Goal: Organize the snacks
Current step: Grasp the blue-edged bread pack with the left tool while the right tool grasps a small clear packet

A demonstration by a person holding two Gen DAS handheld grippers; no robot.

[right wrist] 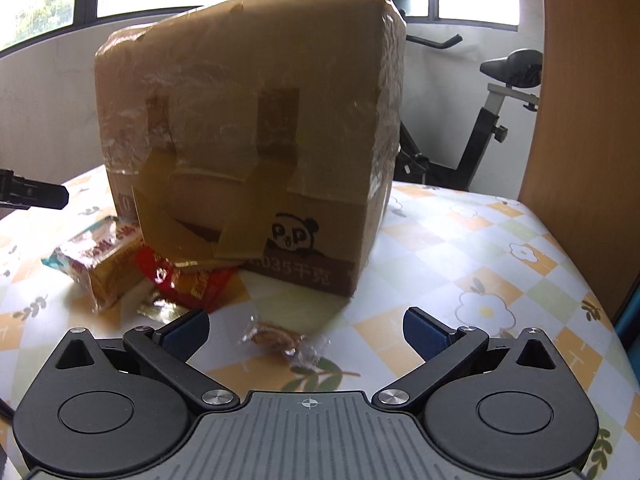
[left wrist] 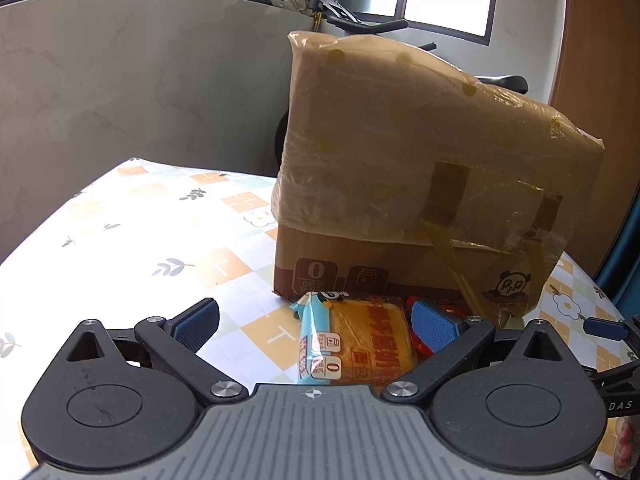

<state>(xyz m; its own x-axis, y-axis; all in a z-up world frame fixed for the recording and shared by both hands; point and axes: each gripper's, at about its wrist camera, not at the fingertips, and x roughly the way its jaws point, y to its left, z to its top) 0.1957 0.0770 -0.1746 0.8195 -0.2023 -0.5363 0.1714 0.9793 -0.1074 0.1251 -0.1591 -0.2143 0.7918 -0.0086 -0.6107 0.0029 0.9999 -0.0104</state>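
Note:
A taped cardboard box [left wrist: 420, 168] [right wrist: 256, 128] with a panda print stands on the patterned table. At its foot lies a packaged cake snack [left wrist: 352, 340] [right wrist: 100, 264] with a light blue end, beside a red packet [right wrist: 188, 280] [left wrist: 416, 304]. My left gripper [left wrist: 316, 320] is open, its blue pads on either side of the cake snack without touching it. My right gripper [right wrist: 306, 332] is open too, and a small clear-wrapped brown snack [right wrist: 280, 340] lies on the table between its fingers. A gold wrapper [right wrist: 160, 308] lies near the left finger.
The table has a floral checked cloth [left wrist: 140, 240] [right wrist: 500, 280]. An exercise bike [right wrist: 492, 120] stands behind the table, and a wooden panel [right wrist: 588, 140] rises at the right. A grey wall [left wrist: 120, 80] runs behind. The other gripper's tip [right wrist: 36, 192] shows at the left edge.

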